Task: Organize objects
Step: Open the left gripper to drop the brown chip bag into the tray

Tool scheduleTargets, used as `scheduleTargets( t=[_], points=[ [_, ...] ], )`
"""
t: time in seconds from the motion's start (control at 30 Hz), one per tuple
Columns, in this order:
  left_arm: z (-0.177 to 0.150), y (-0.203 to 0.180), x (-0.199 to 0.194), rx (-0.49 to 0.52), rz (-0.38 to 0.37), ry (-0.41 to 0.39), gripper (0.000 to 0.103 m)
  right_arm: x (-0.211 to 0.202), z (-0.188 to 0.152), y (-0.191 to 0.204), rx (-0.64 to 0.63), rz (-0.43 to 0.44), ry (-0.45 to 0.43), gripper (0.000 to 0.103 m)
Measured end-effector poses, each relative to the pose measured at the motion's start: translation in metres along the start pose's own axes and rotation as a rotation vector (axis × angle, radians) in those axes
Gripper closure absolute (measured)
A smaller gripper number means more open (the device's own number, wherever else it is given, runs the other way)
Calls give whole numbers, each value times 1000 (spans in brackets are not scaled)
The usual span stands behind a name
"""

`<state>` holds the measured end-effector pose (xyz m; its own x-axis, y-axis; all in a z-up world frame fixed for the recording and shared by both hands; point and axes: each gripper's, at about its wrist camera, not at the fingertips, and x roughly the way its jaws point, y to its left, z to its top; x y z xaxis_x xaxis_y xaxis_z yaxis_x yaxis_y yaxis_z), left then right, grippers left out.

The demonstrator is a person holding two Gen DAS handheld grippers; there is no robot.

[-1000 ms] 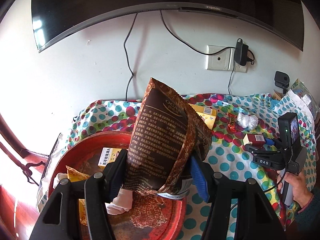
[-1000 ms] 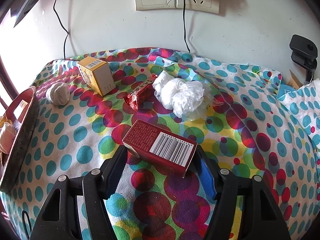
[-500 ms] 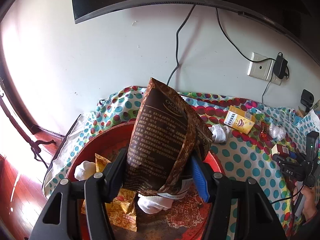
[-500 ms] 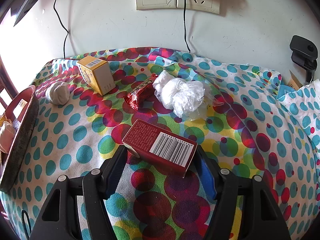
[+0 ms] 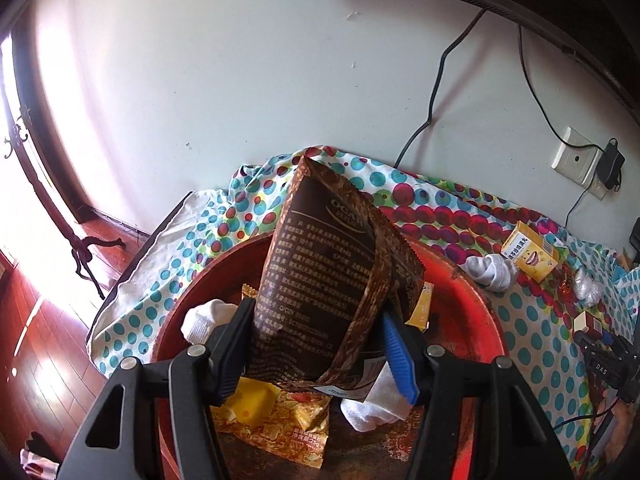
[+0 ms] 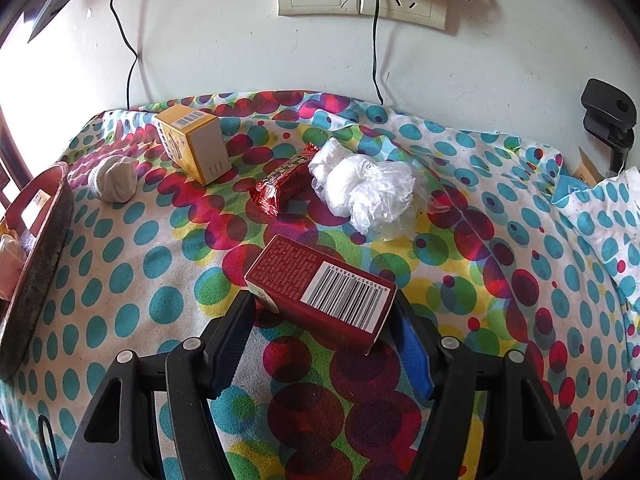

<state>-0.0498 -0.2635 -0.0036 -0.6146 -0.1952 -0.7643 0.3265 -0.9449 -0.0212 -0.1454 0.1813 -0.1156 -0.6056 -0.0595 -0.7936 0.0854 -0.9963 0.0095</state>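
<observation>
Mid-sort, by the look of it, with loose items being gathered into the red tray. Left tongs closed on a brown snack bag, held upright and a little tilted above the tray's middle. Below the bag, already in the tray: a yellow snack packet and two white socks, one near the left rim, one toward the right. Right tongs straddling a dark red box with a barcode, well to the right of the tray on the spotted cloth over the surface; fingers close along both ends, though whether clamped tight or merely touching cannot be told, and whether the box is lifted cannot be told either. Beyond the box, farther from the tray's edge: a red wrapper, a crumpled plastic bag, a yellow box and a rolled sock nearest the tray. Likely next: lowering the bag onto a bare patch of the tray and opening the left tongs, minding the tall, floppy bag tipping over the rim; then carrying the red box across to the tray.
</observation>
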Motion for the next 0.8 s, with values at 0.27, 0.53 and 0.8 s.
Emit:
scheduleTargets(
  t=[0.27,0.53,0.8],
  points=[
    [-4,19,14,-47,-10,30,42,0,1,1,0,0,0,38],
    [-4,13,14,-35,-2,49,41,0,0,0,0,0,0,38],
    [0,-13,-5,25,-1,15,41,-1,1,0,-1,10,-4,39]
  ],
)
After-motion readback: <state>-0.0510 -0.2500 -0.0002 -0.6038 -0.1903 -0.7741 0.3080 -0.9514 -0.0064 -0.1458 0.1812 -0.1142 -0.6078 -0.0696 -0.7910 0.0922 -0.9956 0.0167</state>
